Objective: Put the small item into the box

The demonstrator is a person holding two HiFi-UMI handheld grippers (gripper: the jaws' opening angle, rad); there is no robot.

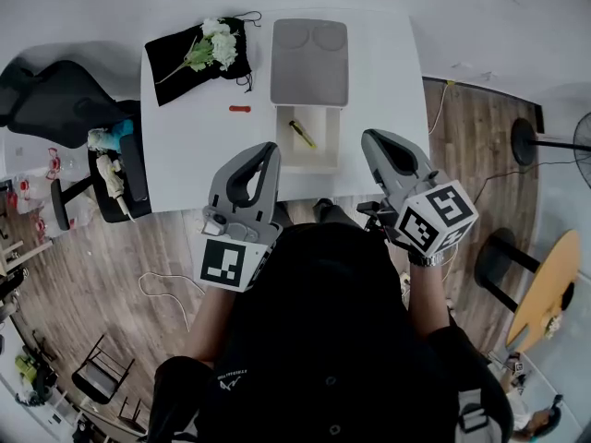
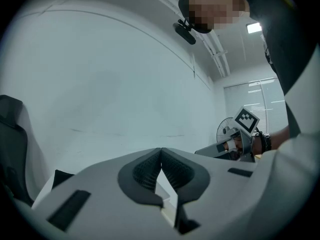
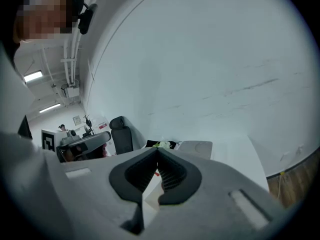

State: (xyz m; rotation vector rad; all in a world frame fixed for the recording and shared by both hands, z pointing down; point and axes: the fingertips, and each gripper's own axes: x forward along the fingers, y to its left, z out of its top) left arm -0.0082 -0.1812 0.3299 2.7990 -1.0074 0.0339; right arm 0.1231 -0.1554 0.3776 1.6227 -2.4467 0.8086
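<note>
An open white box (image 1: 323, 155) sits at the table's near edge with a yellow pen-like item (image 1: 302, 134) inside. Its grey lid (image 1: 309, 61) lies just behind it. A small red item (image 1: 240, 109) lies on the white table (image 1: 185, 155), left of the box. My left gripper (image 1: 270, 148) is held above the table's near edge, just left of the box, jaws shut and empty. Right of the box, my right gripper (image 1: 369, 137) is raised too, shut on nothing. Both gripper views show closed jaws, the left gripper (image 2: 161, 149) and the right gripper (image 3: 157, 150).
A black bag (image 1: 175, 58) with white flowers (image 1: 214, 42) on it lies at the table's far left. A black chair (image 1: 55, 100) and a cluttered stool (image 1: 115, 169) stand left of the table. A fan stand (image 1: 531, 138) and a round wooden table (image 1: 545, 289) are to the right.
</note>
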